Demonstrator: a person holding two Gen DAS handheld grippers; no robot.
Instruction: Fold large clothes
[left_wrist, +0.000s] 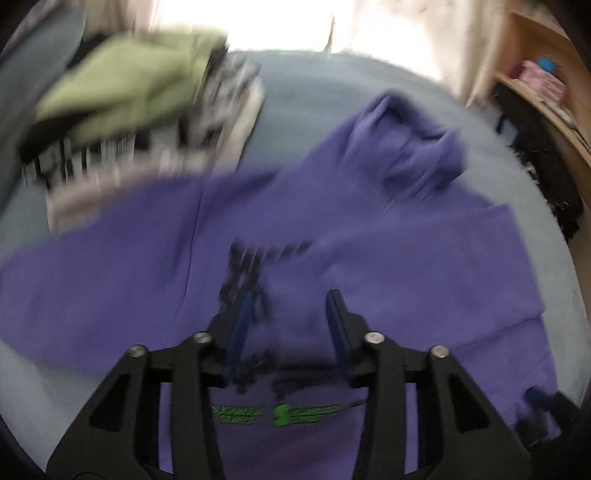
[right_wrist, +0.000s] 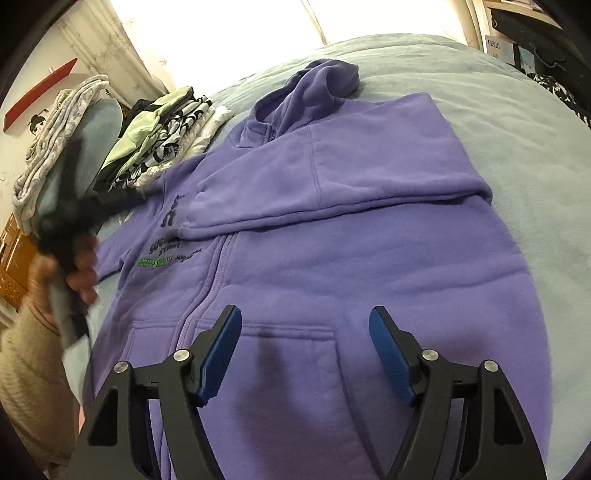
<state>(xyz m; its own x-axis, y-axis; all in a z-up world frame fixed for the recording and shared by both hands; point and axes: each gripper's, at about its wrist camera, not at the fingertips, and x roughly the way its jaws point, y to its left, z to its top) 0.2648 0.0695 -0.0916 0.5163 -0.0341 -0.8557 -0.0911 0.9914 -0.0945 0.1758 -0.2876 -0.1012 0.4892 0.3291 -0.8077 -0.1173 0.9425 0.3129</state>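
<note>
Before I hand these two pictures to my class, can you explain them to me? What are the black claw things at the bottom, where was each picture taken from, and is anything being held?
No robot here: a person holds a hand-operated gripper in each hand, and each one carries a wide-angle camera looking forward along its two fingers. The blurry picture is from the left gripper, the sharp one from the right gripper. In the sharp one you can also see the person's left hand holding its tool, blurred.

On a pale blue bedcover lies a purple zip hoodie, front up, one sleeve folded across its chest. Beside it sits a pile of folded clothes, green on top.

Both grippers are open over the hoodie. Nothing is held.
</note>
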